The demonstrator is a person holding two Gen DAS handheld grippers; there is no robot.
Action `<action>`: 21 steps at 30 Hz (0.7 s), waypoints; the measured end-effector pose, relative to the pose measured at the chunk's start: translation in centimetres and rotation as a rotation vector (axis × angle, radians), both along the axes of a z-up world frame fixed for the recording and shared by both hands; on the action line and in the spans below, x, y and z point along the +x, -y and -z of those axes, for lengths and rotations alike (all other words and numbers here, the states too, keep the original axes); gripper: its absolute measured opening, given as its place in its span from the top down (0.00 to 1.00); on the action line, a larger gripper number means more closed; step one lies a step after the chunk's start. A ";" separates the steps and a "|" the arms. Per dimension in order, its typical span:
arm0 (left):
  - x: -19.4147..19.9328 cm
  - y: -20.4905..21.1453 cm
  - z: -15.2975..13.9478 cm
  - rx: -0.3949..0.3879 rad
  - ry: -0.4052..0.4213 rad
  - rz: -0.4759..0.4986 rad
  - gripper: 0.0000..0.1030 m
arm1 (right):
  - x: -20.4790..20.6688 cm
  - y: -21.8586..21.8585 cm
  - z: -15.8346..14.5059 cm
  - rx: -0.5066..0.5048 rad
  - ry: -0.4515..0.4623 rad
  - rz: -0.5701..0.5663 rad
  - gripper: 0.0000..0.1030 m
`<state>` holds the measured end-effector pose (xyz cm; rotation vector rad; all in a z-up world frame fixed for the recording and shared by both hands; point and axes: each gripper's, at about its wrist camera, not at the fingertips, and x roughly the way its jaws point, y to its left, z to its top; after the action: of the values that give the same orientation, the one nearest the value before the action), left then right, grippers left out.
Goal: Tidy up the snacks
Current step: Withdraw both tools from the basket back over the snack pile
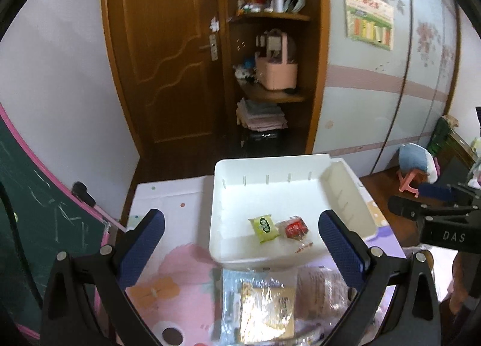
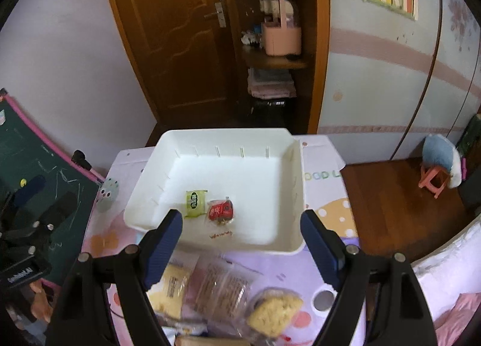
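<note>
Now a white tray (image 2: 279,243) sits on the table (image 2: 324,171), near its far edge. Two small snacks lie inside the tray, close to its near left corner: a green packet (image 2: 195,203) and a red packet (image 2: 221,210), just beside each other. More wrapped snacks lie on the table at its near edge, like a yellow cracker pack (image 2: 275,314) and a brown cookie pack (image 2: 221,289). The left gripper (image 1: 242,248) has its jaws wide apart and holds nothing. The right gripper (image 2: 242,243) also has its jaws wide apart and empty.
</note>
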<state>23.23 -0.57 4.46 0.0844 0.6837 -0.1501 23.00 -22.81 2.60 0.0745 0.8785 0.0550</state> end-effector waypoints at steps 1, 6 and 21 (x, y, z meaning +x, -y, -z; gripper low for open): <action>-1.1 0.0 -0.9 0.001 0.008 0.014 0.01 | -0.7 0.1 -0.5 -0.002 0.010 -0.004 0.21; -5.4 -0.1 -4.3 0.030 0.035 0.023 0.01 | -5.1 0.2 -3.7 -0.017 0.071 -0.032 0.21; -15.6 -1.1 -7.9 0.014 0.089 0.050 0.01 | -17.9 -0.7 -7.5 -0.072 0.206 -0.069 0.21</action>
<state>7.59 0.57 12.38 0.1209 0.5937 -0.1883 5.13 -22.13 10.10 -0.0281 0.6766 0.0936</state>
